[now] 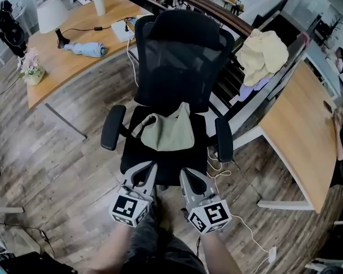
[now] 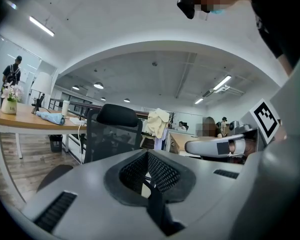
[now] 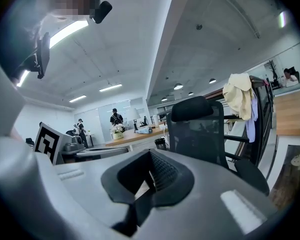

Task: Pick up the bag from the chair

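Your left tongs [image 1: 148, 167] and right tongs [image 1: 187, 173] (both clenched, empty) hover just before the chair [image 1: 180, 56]; the bag [image 1: 168, 131] lies on its seat.

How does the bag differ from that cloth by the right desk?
The bag is olive green; the cloth is pale yellow. The bag lies on the chair seat; the cloth hangs higher, draped over a divider. The bag has a strap; the cloth shows none. Both are soft and slumped.
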